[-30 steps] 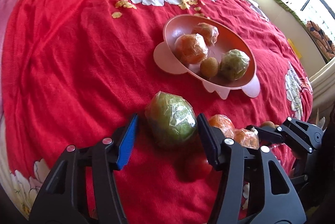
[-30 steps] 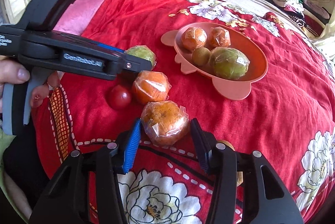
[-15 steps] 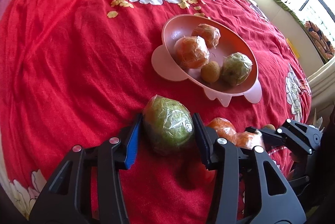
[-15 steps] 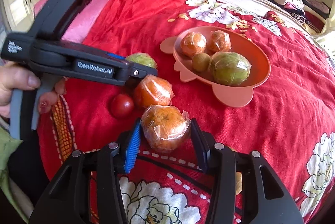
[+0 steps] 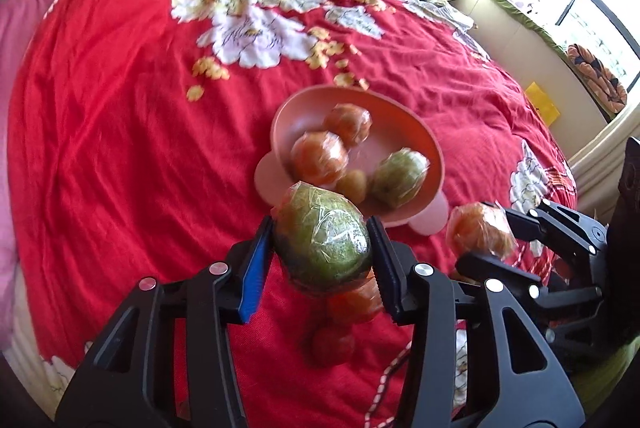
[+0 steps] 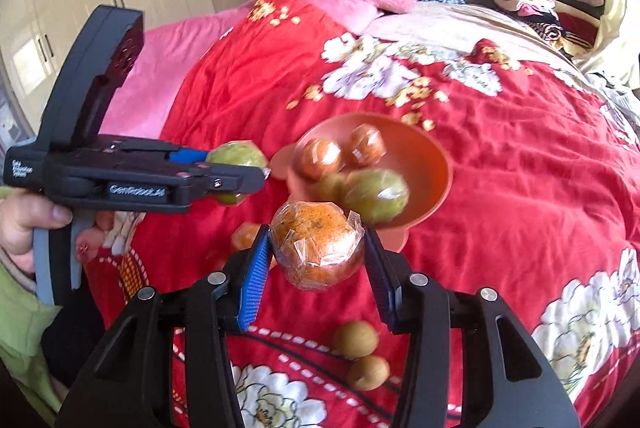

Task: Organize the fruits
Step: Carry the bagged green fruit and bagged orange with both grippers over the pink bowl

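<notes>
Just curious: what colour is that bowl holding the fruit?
Salmon pink bowl, clearest in the left wrist view.

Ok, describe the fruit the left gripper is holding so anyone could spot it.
On the red bedspread, just in front of the pink bowl, the left gripper grips a plastic-wrapped green fruit. It is larger than the green one in the bowl.

On the bed cover [image 6: 520,155], the bowl [image 6: 436,163] holds four wrapped or bare fruits; two small fruits [image 6: 355,339] lie nearer than the bowl, perhaps touching.
</notes>
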